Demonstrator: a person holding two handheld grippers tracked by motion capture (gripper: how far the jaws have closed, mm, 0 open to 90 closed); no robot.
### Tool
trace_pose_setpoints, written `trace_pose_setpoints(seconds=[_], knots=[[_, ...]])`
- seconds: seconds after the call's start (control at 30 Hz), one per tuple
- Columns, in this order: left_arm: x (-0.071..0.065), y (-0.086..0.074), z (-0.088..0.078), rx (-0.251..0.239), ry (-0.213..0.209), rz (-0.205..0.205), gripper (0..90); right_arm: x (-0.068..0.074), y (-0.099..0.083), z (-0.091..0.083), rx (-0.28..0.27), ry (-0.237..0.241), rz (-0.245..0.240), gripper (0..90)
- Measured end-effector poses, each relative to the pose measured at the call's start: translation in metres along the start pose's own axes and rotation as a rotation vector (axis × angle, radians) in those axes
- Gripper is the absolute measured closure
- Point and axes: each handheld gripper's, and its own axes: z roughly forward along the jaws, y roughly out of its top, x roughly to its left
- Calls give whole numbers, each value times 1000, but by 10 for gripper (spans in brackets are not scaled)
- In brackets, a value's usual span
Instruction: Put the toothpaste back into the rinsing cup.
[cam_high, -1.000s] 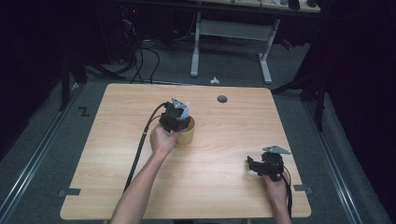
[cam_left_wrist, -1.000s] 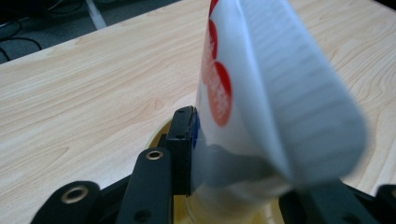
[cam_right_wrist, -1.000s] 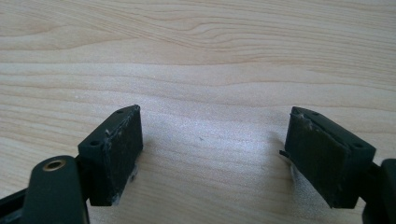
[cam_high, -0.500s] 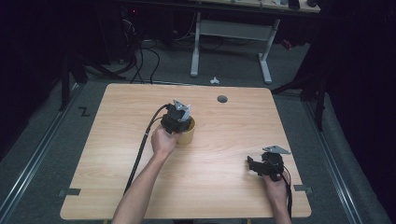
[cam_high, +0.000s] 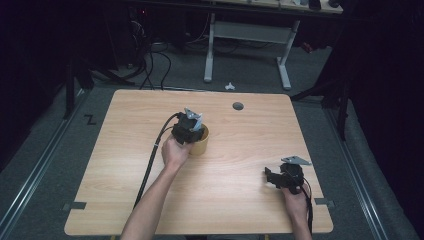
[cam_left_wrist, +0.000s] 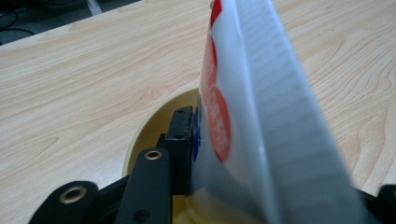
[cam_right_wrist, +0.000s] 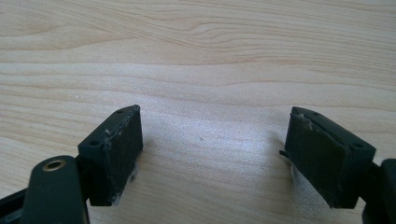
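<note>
1. I stand at a wooden table (cam_high: 230, 200) with a claw in each hand, and my forearms reach in from the near edge.

2. My left claw (cam_high: 189, 127) hangs over a tan, open-topped cup (cam_high: 201, 145) that stands near the middle of the table, a little to the left. I hold it pointing steeply down, so that what it carries goes into the cup's mouth.

3. In the left gripper view, my left claw is clamped on a thin white packet (cam_left_wrist: 261, 121) printed with red and blue. One black jaw presses flat against the packet's side; the other is hidden behind it.

4. The packet's lower end sits inside the cup's pale rim (cam_left_wrist: 140, 130). I cannot tell whether it touches the bottom. I judge that I keep my grip because the packet would flop sideways if let go before it rests on something.

5. My right claw (cam_high: 280, 179) lies low near the table's near right corner, well apart from the cup, so that it stays out of the way.

6. In the right gripper view, its two black pads (cam_right_wrist: 116, 149) stand wide apart over bare wood, with nothing between them.
</note>
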Motion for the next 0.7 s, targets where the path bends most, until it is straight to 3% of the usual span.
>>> trace_pose_setpoints(seconds=[0.7], knots=[[0, -1, -4, -28, 2, -11, 612, 0, 0, 0, 0, 0, 0, 194]])
